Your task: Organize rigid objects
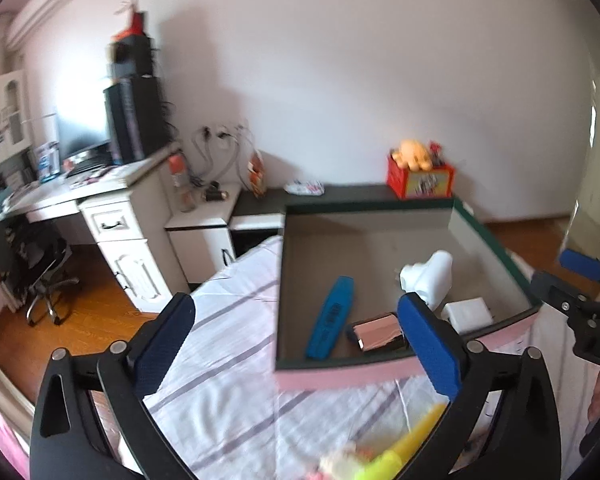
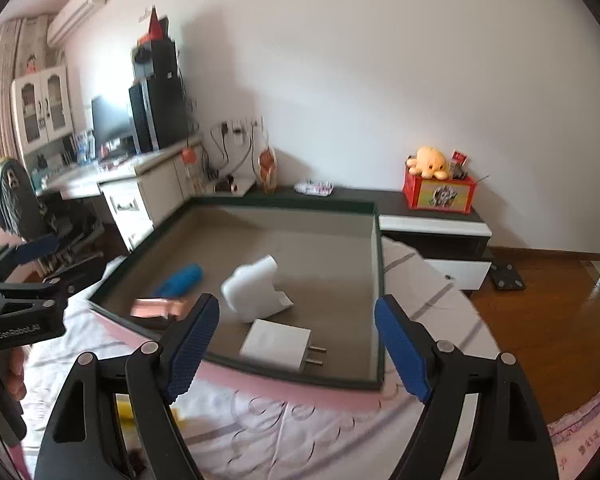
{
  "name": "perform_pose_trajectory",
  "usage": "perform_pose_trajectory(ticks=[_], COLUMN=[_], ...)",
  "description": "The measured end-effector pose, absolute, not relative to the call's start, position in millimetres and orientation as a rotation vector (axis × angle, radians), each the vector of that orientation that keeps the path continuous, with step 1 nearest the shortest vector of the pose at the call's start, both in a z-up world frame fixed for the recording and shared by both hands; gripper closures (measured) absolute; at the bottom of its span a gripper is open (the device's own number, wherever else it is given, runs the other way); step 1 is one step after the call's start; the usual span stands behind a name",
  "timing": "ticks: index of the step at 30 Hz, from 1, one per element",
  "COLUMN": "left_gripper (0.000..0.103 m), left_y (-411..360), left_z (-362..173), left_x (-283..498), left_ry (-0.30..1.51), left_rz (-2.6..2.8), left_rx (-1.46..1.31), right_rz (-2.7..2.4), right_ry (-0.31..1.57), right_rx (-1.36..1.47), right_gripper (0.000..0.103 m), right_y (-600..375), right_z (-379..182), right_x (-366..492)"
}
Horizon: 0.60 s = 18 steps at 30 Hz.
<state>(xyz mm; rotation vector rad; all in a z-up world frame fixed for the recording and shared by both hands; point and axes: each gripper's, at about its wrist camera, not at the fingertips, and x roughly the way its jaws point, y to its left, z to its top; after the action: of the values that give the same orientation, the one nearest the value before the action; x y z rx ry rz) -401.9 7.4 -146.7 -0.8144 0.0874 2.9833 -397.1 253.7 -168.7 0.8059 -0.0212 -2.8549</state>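
Note:
A shallow open box with a pink front wall (image 1: pixel 340 378) (image 2: pixel 300 376) lies on the bed. Inside lie a blue marker (image 1: pixel 332 318) (image 2: pixel 180 280), a rose-gold shiny block (image 1: pixel 378 332) (image 2: pixel 156 307), a white plug adapter (image 1: pixel 468 312) (image 2: pixel 276 344) and a white rounded charger (image 1: pixel 432 276) (image 2: pixel 256 292). A yellow highlighter (image 1: pixel 412 440) lies on the sheet in front of the box, under my left gripper (image 1: pixel 300 344). My left gripper is open and empty. My right gripper (image 2: pixel 296 344) is open and empty above the box's front edge.
The bed has a white striped sheet (image 1: pixel 228 360). A desk (image 1: pixel 100 196) with a monitor and an office chair (image 1: pixel 44 272) stand to the left. A low black cabinet holds a red box with a plush toy (image 1: pixel 418 172) (image 2: pixel 440 188). Wood floor (image 2: pixel 548 320) lies right.

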Motion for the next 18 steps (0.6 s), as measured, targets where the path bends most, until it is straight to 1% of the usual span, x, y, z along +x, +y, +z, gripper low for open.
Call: perform_pose_trajectory(ticks=[2, 3, 4, 5, 8, 14, 18], left_gripper=[0.000, 0.000, 0.000, 0.000, 0.000, 0.000, 0.000], left_y=[-3, -6, -9, -12, -16, -10, -10], left_z=[-134, -129, -123, -117, -103, -88, -86], left_x=[-376, -364, -352, -336, -298, -233, -203], left_ry=[0.044, 0.033, 0.024, 0.013, 0.005, 0.093, 0.054], left_rz=[3.016, 3.031, 3.048, 3.066, 3.087, 3.101, 3.089], left_rx=[-0.763, -0.740, -0.711, -0.676, -0.579, -0.471, -0.452], right_rz=[-2.882, -2.895, -2.906, -2.916, -2.929, -2.928, -2.941], right_ry=[-0.013, -0.009, -0.010, -0.011, 0.020, 0.016, 0.008], right_rx=[0.754, 0.729, 0.705, 0.668, 0.607, 0.539, 0.500], right_gripper=[0.017, 0.012, 0.003, 0.000, 0.000, 0.000, 0.000], right_y=[251, 251, 250, 248, 243, 236, 233], right_z=[-157, -151, -145, -139, -126, -113, -112], right_x=[-376, -365, -353, -341, -308, -248, -212])
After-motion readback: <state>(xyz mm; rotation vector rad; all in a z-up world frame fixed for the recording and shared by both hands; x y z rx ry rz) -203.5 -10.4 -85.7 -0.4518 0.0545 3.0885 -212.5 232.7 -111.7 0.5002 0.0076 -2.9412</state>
